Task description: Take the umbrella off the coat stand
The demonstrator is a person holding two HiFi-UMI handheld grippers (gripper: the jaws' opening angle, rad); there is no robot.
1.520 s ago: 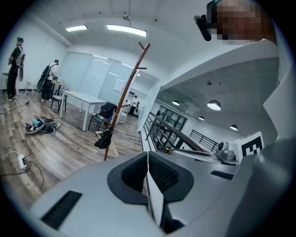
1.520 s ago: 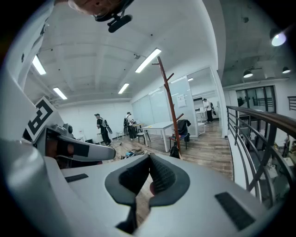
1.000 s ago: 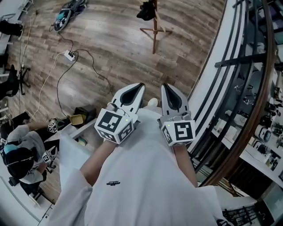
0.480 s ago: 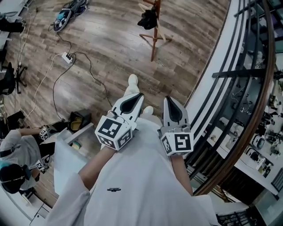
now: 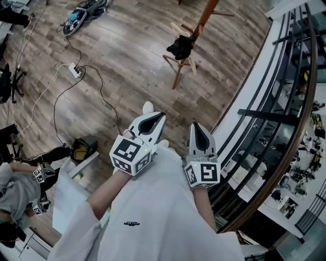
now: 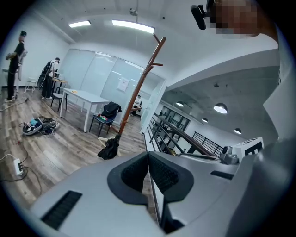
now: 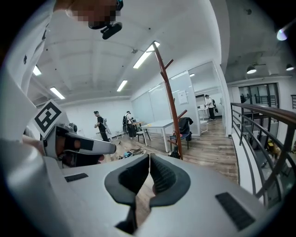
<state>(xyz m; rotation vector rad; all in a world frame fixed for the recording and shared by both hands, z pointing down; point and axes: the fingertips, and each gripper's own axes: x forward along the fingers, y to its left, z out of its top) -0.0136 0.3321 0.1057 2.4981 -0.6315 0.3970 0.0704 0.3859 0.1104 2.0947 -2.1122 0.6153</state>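
While both forearms reach forward side by side, the left tool (image 5: 159, 115) and right tool (image 5: 195, 125) point slightly down, both clenched on nothing. Black umbrella (image 5: 181, 47) hangs low on the wooden coat stand (image 5: 202, 20), well ahead of them. Shirt (image 5: 153, 214) print is too small to read.

I'm looking down on a wood-plank floor (image 5: 127, 66) that carries everything here. The coat stand (image 5: 178, 76) plants its splayed wooden legs on it, near the curved white edge on the right. Well off to the left lies a white power strip (image 5: 75, 70). A black cable (image 5: 104, 97) loops away from it across the planks, and a white one trails left. A heap of teal-and-black gear (image 5: 84, 10) lies at the far edge. Nearer me sits a dark open box (image 5: 81, 150). In the left gripper view, a white table (image 6: 85, 99) and a chair (image 6: 104, 119) stand on the planks beyond.
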